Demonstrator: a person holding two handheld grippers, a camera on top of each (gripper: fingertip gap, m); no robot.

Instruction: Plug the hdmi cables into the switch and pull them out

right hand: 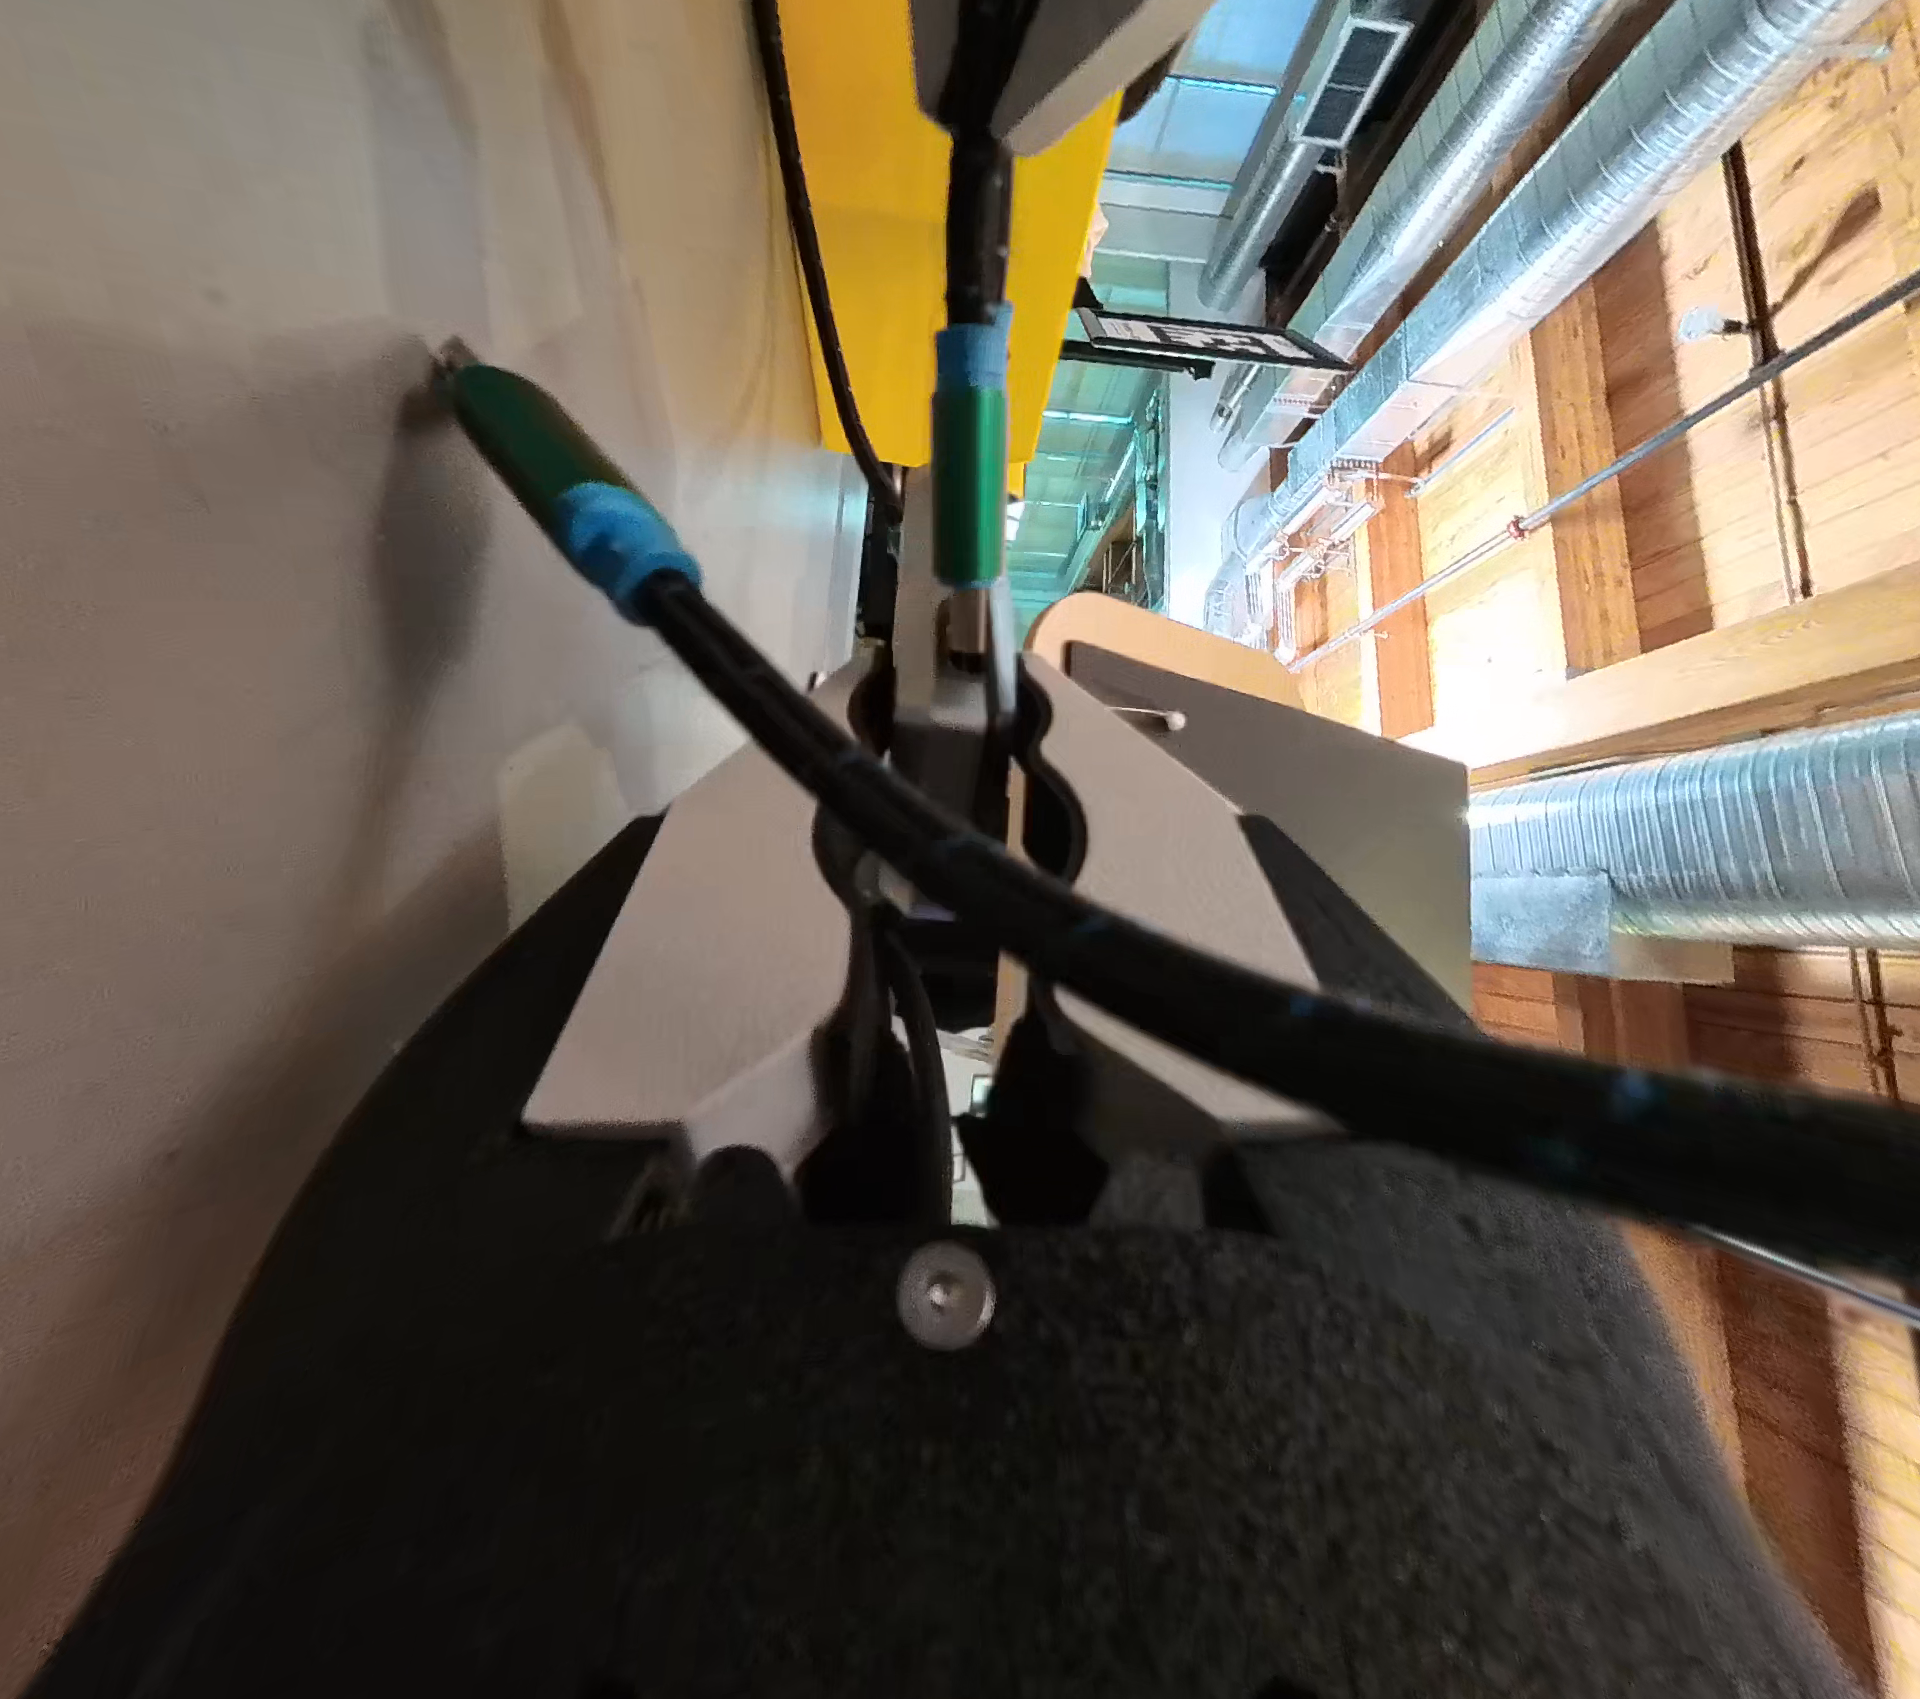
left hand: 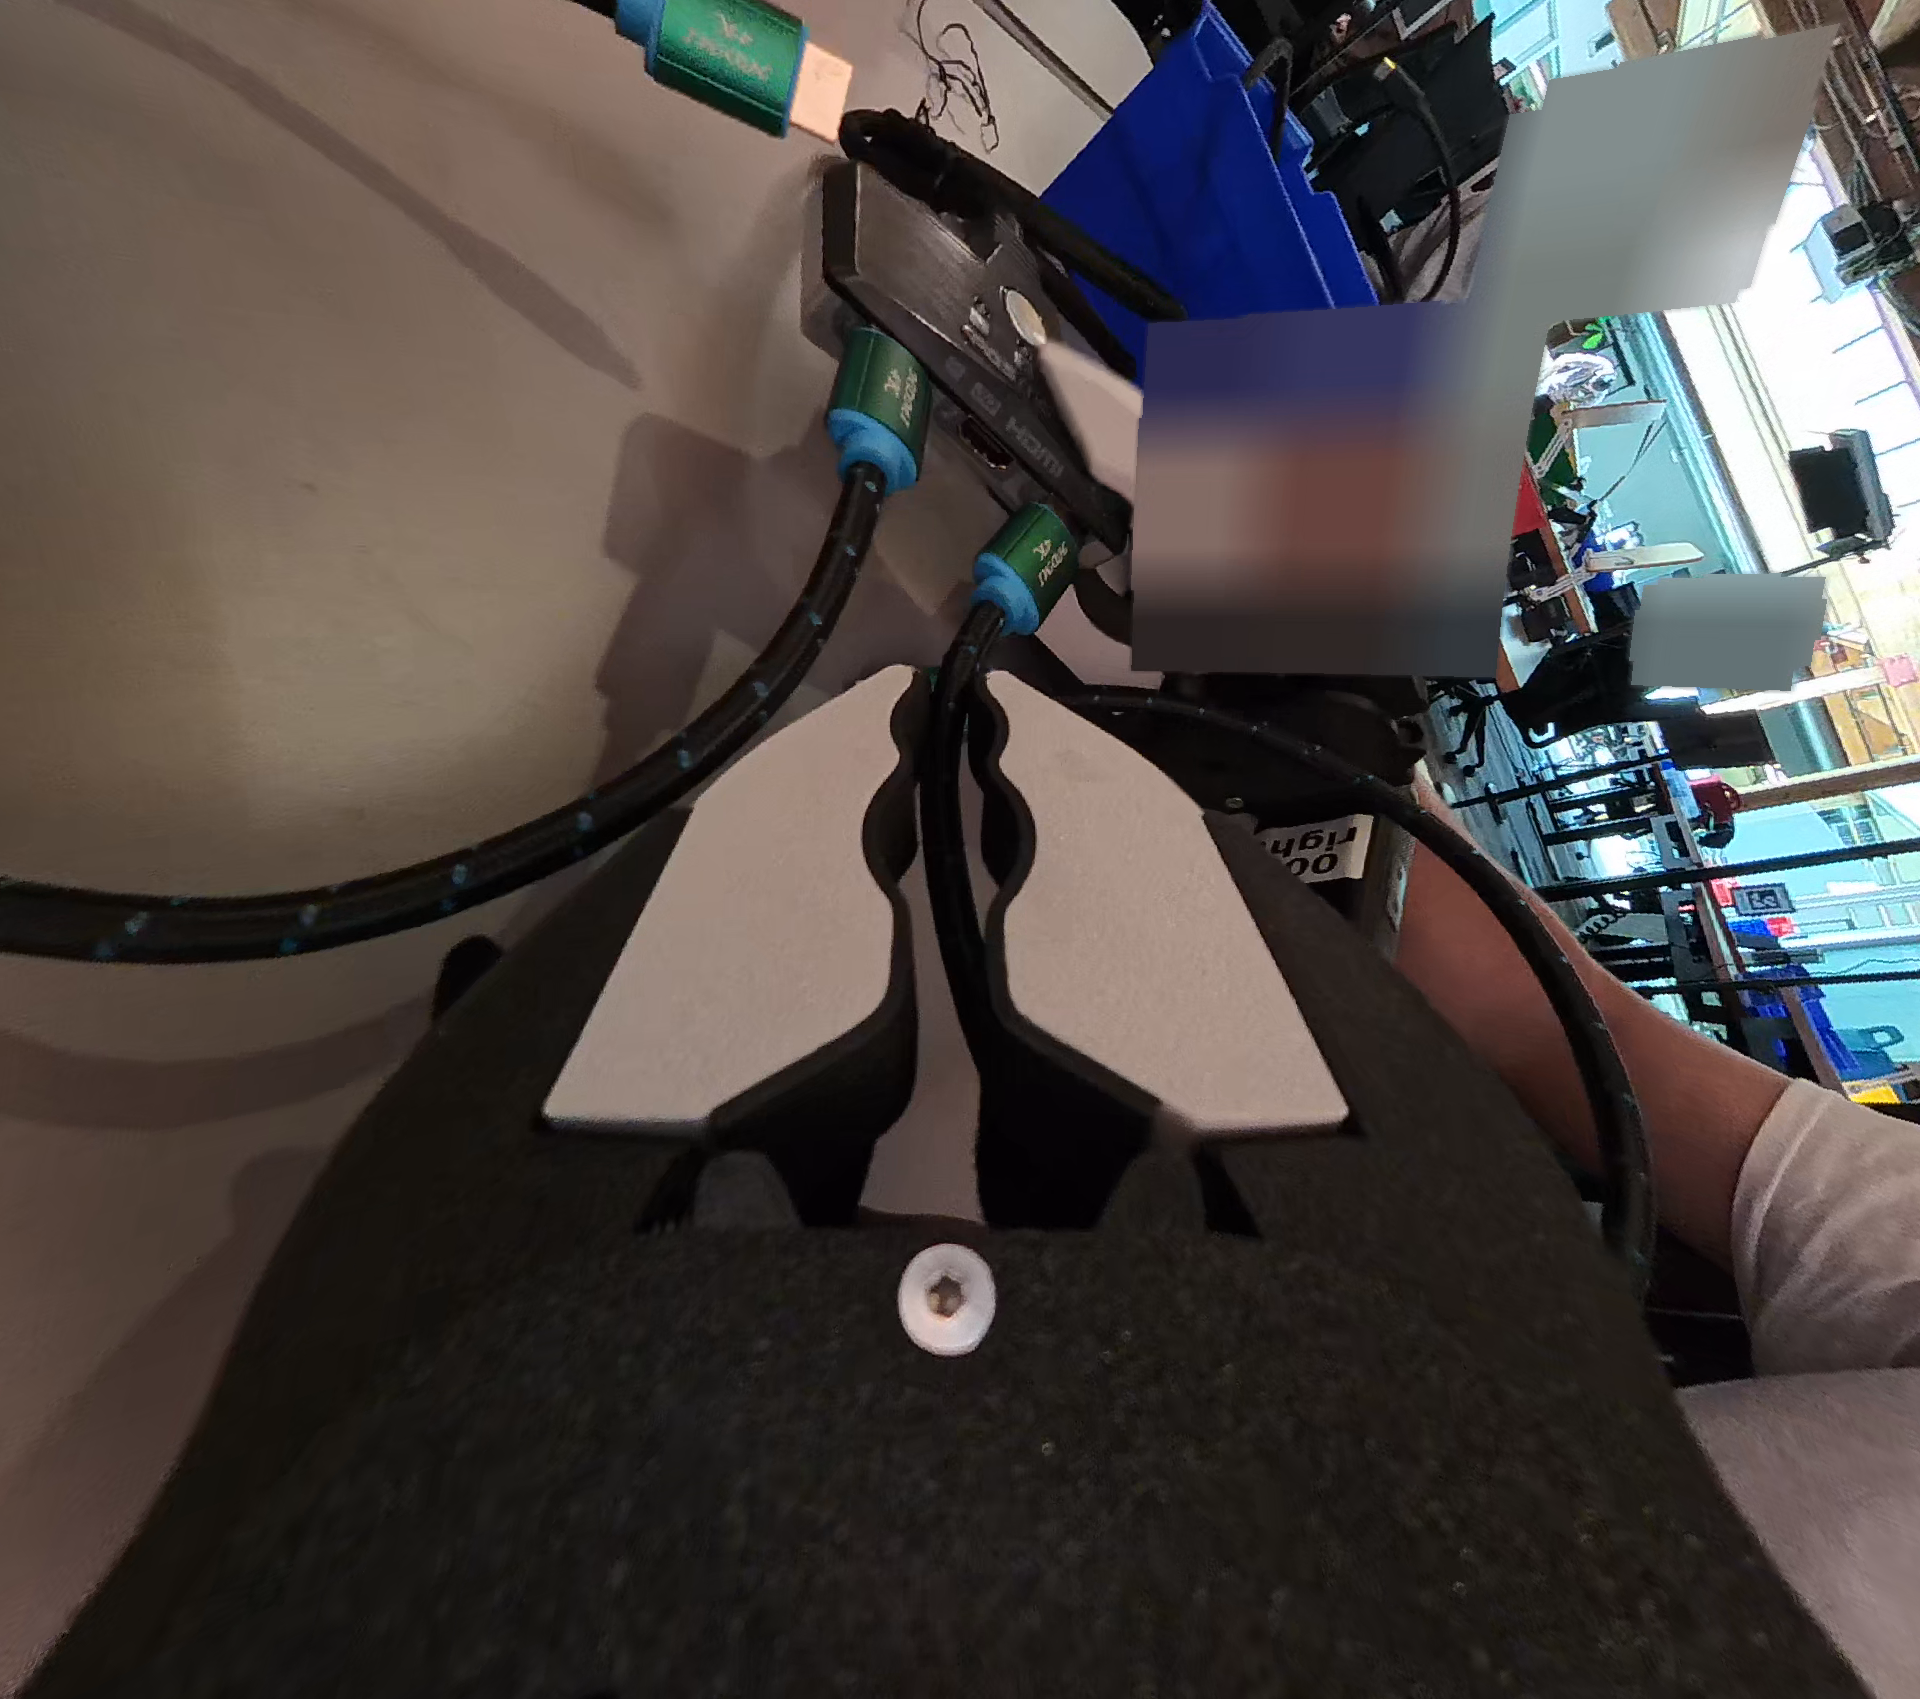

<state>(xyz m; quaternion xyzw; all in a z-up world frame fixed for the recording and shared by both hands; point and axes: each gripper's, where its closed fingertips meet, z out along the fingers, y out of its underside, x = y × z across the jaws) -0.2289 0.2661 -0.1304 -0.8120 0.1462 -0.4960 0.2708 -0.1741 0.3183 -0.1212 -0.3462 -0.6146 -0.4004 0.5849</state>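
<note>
The worktop (left hand: pixel 312 506) fills the left wrist view from nine to twelve o'clock. On it, just above centre at about twelve, sits the switch (left hand: pixel 935 278), a dark metal box. The right claw (right hand: pixel 940 735) is clenched on the switch, pinning it edge-on.

Three cables show. One plug (left hand: pixel 878 397) is seated in the switch, its cord sweeping off toward eight o'clock. A loose plug (left hand: pixel 727 44) lies free on the worktop at eleven. The third plug (left hand: pixel 1023 563) hangs just short of the switch at centre, apparently out of its port; whether it touches I cannot tell. The left claw (left hand: pixel 945 704) is clenched on that third cord (left hand: pixel 951 818), just behind the plug.

To do this step well, I judge the plug must travel straight along the port's axis, without twisting. A grip on the cord lets the plug droop, so holding nearer the green shell would steady it, while the right claw braces the switch.
</note>
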